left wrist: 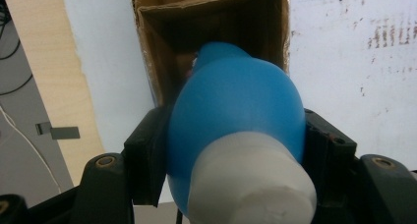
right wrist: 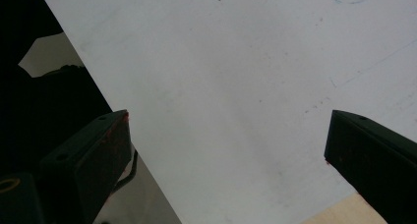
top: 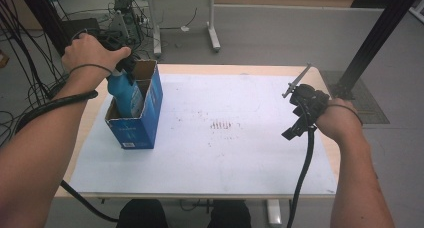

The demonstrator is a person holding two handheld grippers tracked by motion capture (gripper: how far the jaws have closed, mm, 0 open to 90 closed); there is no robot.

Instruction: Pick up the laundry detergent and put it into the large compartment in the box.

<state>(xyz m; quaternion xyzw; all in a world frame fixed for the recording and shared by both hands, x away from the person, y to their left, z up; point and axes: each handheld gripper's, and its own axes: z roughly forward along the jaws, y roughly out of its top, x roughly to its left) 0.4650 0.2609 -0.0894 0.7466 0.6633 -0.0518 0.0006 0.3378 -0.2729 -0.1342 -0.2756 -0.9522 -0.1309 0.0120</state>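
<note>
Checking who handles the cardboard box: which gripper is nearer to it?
Left. The left gripper holds a blue bottle inside the box; the right gripper hovers far across the table.

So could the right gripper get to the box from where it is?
Probably yes. The right gripper is open and holds nothing, and only bare white mat lies between it and the box. But the left gripper is at the box top, holding the blue bottle.

We are seeing the blue bottle's [top: 122, 93] lower half hiding inside the cardboard box [top: 145, 120]; its label is staying unreadable.
</note>
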